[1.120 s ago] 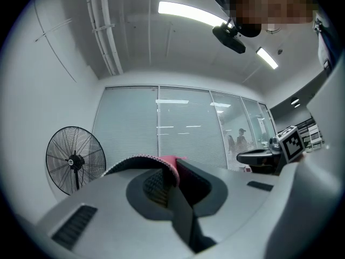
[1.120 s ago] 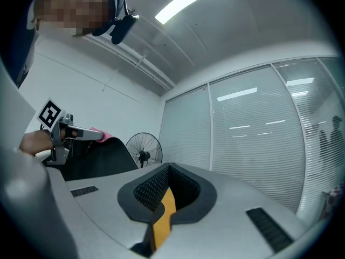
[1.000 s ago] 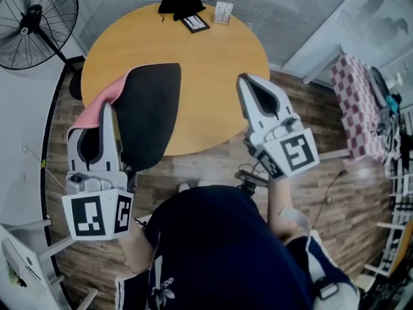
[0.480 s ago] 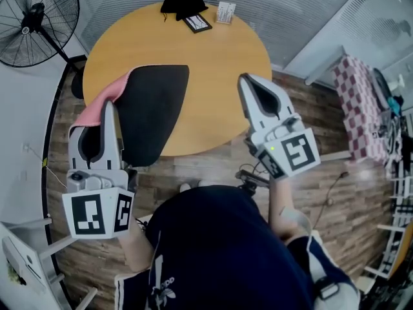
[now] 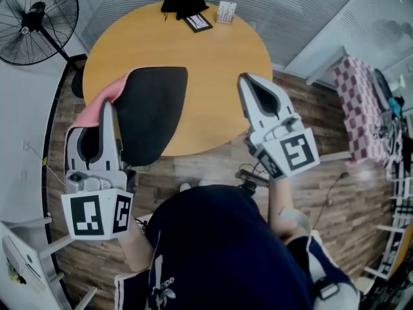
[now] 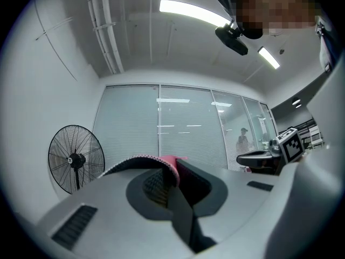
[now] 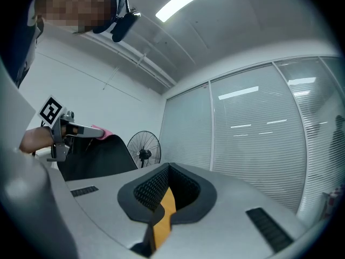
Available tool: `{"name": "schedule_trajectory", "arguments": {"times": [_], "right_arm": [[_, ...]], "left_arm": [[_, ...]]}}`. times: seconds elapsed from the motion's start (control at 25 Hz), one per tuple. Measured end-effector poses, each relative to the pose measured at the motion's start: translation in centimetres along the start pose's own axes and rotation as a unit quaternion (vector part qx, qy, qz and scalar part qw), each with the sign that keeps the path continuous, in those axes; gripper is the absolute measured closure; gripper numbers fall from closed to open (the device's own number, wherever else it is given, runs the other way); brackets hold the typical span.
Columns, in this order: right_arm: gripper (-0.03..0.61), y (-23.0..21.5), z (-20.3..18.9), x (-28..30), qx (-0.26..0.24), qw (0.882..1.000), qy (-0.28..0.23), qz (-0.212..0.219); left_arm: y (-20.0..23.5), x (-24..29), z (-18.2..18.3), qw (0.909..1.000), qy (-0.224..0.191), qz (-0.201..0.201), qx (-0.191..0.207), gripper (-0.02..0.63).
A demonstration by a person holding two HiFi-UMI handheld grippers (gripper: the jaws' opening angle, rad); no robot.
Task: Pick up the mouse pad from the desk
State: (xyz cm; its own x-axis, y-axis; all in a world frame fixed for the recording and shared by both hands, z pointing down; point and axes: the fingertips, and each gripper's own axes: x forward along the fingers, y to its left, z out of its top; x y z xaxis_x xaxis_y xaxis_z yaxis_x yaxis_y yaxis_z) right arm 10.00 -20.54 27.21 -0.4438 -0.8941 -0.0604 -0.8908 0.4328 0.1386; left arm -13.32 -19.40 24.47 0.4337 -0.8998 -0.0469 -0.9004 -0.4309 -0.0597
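Mouse pad, black with a pink underside, is pinched at its near left corner by the left gripper in the head view. Its far part lies over the round desk, and its near part hangs past the rim. The right gripper hovers at the desk's near right edge, tongs pressed together on nothing.

The left gripper view shows the tongs clamped on the pad's curled pink-and-black edge.

In the right gripper view the mouse pad droops below the left gripper, seemingly clear of the desk. The lift looks nearly done. A firm pinch and a level, straight rise should stop the limp sheet slipping.
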Motion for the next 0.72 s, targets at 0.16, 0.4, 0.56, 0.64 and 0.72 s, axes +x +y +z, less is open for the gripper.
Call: {"name": "schedule_trajectory", "arguments": {"times": [0.16, 0.4, 0.56, 0.64, 0.72], "right_arm": [[0.577, -0.35, -0.37, -0.15, -0.011, 1.0, 0.005, -0.001], [0.577, -0.66, -0.36, -0.13, -0.01, 1.0, 0.003, -0.003], [0.577, -0.79, -0.55, -0.08, -0.011, 1.0, 0.005, -0.004], [0.577, -0.75, -0.66, -0.06, -0.011, 1.0, 0.006, -0.003], [0.577, -0.65, -0.77, -0.05, -0.013, 1.0, 0.007, -0.001]], "left_arm": [[-0.02, 0.06, -0.05, 1.0, 0.002, 0.001, 0.001, 0.595], [0.13, 0.17, -0.15, 1.0, 0.006, 0.003, 0.0, 0.595], [0.24, 0.24, -0.18, 1.0, 0.006, 0.006, -0.001, 0.595], [0.18, 0.23, -0.22, 1.0, 0.006, 0.006, -0.001, 0.595], [0.12, 0.19, -0.28, 1.0, 0.006, 0.005, 0.0, 0.595]]}}
